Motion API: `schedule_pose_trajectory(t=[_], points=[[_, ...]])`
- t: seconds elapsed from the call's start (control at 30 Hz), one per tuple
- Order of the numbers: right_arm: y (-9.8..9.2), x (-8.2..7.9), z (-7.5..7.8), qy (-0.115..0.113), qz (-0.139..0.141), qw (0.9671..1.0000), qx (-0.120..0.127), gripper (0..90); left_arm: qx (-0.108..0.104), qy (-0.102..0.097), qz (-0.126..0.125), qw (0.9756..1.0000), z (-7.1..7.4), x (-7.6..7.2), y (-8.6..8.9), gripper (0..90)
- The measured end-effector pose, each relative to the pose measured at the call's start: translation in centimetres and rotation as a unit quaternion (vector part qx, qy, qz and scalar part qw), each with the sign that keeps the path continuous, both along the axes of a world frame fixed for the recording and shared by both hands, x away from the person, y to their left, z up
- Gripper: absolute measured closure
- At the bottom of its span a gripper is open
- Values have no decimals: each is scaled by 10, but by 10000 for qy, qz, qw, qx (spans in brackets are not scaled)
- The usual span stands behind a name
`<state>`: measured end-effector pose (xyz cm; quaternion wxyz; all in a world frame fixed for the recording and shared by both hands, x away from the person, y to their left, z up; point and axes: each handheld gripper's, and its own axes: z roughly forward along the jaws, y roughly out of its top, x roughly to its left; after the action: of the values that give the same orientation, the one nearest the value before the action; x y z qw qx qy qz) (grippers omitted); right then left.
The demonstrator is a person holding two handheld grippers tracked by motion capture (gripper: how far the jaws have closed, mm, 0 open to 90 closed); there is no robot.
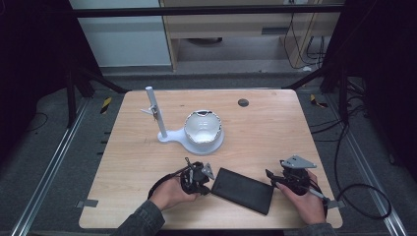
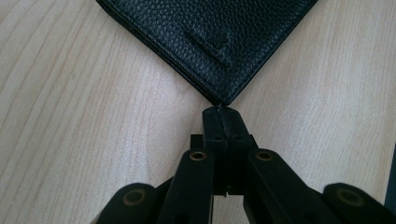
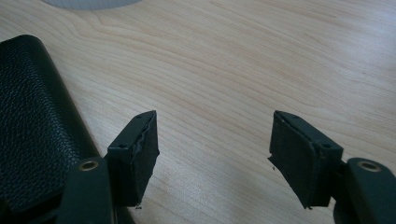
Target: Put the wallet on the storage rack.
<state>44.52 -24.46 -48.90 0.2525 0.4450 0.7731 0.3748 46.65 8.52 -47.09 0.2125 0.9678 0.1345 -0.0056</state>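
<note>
Wallet (image 1: 243, 190) flat on table (image 1: 275, 128), between both grippers. Left gripper (image 2: 221, 111) jaws closed together, empty, tips at wallet corner. Right gripper (image 3: 212, 156) jaws wide apart, empty.

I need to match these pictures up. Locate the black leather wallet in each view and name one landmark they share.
High view: black leather wallet lies front centre, between both grippers.
Left gripper view: top centre, its corner at the shut jaw tips.
Right gripper view: left edge, beside the open jaws.
Shared landmark: the light wood table.
</note>
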Motion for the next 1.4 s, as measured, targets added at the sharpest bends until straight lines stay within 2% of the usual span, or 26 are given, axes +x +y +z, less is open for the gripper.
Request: schedule_pose_trajectory(t=[0.47,0.63,0.8,0.9,1.13,1.23,1.4], points=[[2,-1,1,4,49,10000,19,323,-82,-14,11,10000,1,-1,0,900],[11,-5,3,37,407,9991,120,304,-187,-30,23,9998,3,-1,2,900],[27,-8,3,108,766,9970,64,285,-200,-28,-5,9998,1,-1,3,900],[31,-9,3,123,856,9962,34,283,-187,-41,-15,9998,0,0,3,900],[27,-9,3,87,824,9965,46,280,-197,-44,34,9998,-1,2,3,900],[29,-10,4,118,839,9964,69,278,-265,-41,90,9996,1,2,4,900],[37,-12,6,173,1045,9943,86,249,-496,8,115,9987,3,3,5,900]])
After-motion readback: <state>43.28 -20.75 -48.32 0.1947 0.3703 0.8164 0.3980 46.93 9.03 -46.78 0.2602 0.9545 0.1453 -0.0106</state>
